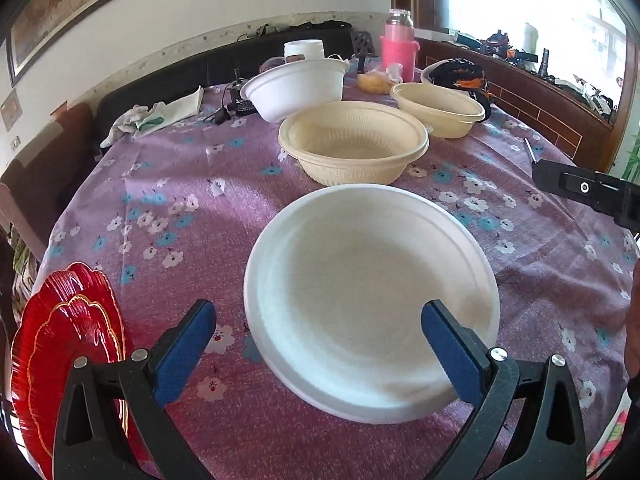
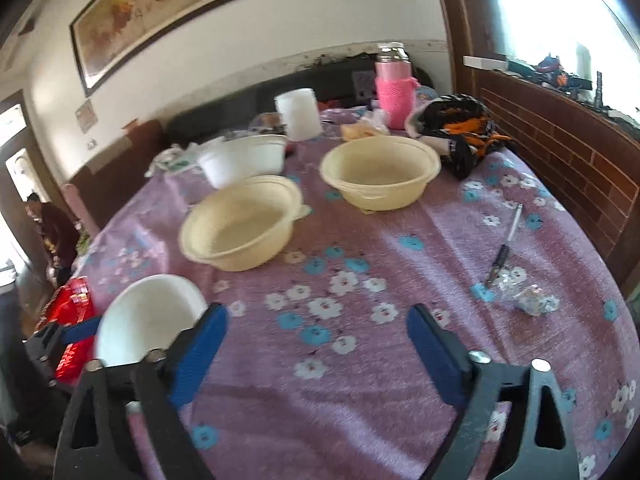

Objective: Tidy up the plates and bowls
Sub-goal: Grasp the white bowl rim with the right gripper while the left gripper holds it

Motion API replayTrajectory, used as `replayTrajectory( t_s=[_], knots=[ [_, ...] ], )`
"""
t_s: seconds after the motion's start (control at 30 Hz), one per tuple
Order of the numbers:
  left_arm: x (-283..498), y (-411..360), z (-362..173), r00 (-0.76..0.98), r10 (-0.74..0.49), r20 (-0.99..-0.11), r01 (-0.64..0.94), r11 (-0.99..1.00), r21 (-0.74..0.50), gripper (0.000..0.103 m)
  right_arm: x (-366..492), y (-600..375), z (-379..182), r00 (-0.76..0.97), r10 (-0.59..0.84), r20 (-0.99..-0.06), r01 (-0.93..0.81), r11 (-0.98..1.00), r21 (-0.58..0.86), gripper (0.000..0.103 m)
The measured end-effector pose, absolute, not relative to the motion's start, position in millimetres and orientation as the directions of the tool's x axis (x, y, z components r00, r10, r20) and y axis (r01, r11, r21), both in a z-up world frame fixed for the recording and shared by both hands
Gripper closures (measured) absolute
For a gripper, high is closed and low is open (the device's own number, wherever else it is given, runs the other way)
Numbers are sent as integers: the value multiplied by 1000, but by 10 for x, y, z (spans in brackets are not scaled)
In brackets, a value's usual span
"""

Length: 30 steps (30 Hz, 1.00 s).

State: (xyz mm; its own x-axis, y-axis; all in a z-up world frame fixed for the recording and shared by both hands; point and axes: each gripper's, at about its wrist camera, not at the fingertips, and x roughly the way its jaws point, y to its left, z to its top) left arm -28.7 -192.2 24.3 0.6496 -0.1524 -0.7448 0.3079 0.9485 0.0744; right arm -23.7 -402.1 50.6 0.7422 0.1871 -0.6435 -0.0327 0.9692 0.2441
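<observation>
Your left gripper (image 1: pixel 318 334) hangs with its jaws spread wide over the near edge of the white foam plate (image 1: pixel 370 300); the blue pads (image 1: pixel 186 354) do not press on it, so nothing is grasped. That plate lies flat on the purple flowered tablecloth (image 1: pixel 180 184), just in front of a cream bowl (image 1: pixel 352 142). Behind it stand a white foam bowl (image 1: pixel 296 88) and a second cream bowl (image 1: pixel 438 108), each apart from the others. A stack of red plates (image 1: pixel 68 344) sits at the table's left edge, beside your left finger. Your right gripper (image 2: pixel 318 344) is released too, its jaws apart above bare cloth with nothing between them. In the right wrist view the white plate (image 2: pixel 148 316) shows just beyond its left finger. A pink flask (image 1: pixel 396 46) stands at the far side, and a pen (image 2: pixel 506 240) lies toward the right.
</observation>
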Motion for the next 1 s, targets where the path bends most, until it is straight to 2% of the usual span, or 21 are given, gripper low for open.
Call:
replayTrajectory(
  t_s=[0.17, 0.23, 0.4, 0.6, 0.77, 0.93, 0.97, 1.0],
  knots=[
    [-318, -1900, 260, 647, -163, -744, 311, 948, 62, 9, -279, -3933, 474, 715, 269, -646, -76, 947, 311, 34],
    [-323, -1899, 265, 643, -172, -747, 316, 947, 54, 10, -271, -3887, 458, 701, 306, -644, -103, 937, 334, 51],
    [-313, -1772, 353, 635, -218, -741, 309, 951, -15, 10, -295, -3760, 442, 672, 368, -643, -154, 918, 365, 54],
    [-227, -1619, 329, 610, -232, -758, 276, 958, -72, 26, -337, -3585, 478, 632, 442, -637, -223, 890, 397, 54],
    [-193, -1605, 276, 593, -237, -769, 266, 960, -90, 40, -324, -3457, 422, 606, 442, -662, -234, 894, 383, 54],
    [-172, -1615, 223, 573, -248, -781, 273, 956, -103, 65, -264, -3422, 291, 569, 446, -691, -220, 892, 395, 55],
    [-171, -1625, 215, 567, -253, -784, 279, 954, -106, 68, -262, -3410, 266, 564, 453, -691, -222, 889, 401, 59],
    [-174, -1638, 209, 561, -263, -785, 288, 951, -113, 76, -250, -3386, 228, 553, 450, -701, -219, 890, 399, 75]
  ],
)
